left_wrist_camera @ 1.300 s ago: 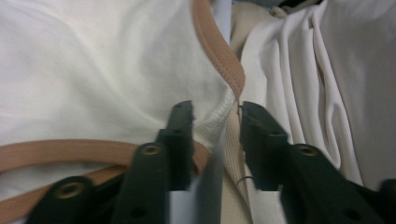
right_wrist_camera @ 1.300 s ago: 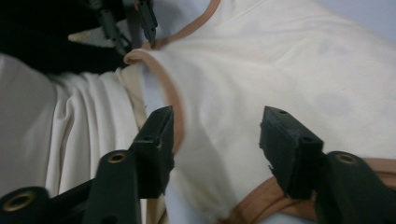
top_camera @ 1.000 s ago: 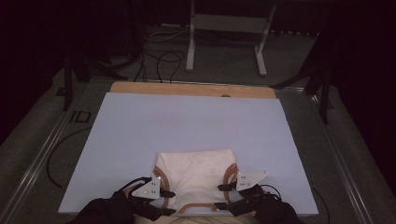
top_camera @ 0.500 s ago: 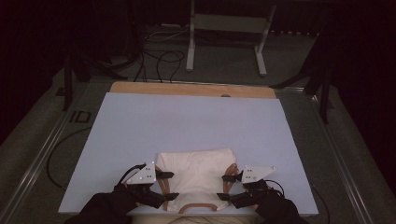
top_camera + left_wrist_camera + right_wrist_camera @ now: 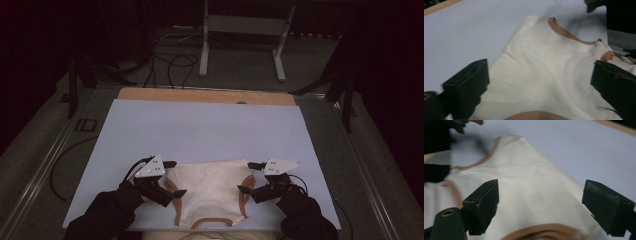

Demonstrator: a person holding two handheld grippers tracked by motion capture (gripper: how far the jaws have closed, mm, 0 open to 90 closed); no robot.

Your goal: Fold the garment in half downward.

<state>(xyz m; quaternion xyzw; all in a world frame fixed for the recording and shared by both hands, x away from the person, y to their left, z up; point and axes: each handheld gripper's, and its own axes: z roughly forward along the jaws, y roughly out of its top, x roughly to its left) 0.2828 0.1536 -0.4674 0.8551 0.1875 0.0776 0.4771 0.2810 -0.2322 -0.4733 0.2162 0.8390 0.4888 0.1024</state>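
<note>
A cream garment [image 5: 210, 187] with tan trim lies folded flat at the near edge of the pale blue board [image 5: 200, 130]. My left gripper [image 5: 176, 177] hovers at the cloth's left side and my right gripper [image 5: 246, 176] at its right side. Both have just been opening their jaws, which now stand wide. In the left gripper view the cloth [image 5: 541, 62] lies below the spread jaws of the left gripper [image 5: 537, 82], untouched by them. In the right gripper view the cloth [image 5: 524, 177] likewise lies under the right gripper [image 5: 544, 200], with nothing pinched.
A wooden strip [image 5: 205, 95] borders the board's far edge. Behind the table stand metal stand legs [image 5: 240, 45], with loose cables [image 5: 170, 60] on the floor. A metal frame rail [image 5: 40, 175] runs along the table's left side. Most of the board beyond the garment is bare.
Both grippers have let go of the garment, opened their jaws and drawn apart to its left and right sides, rising slightly. The cloth stays flat.
</note>
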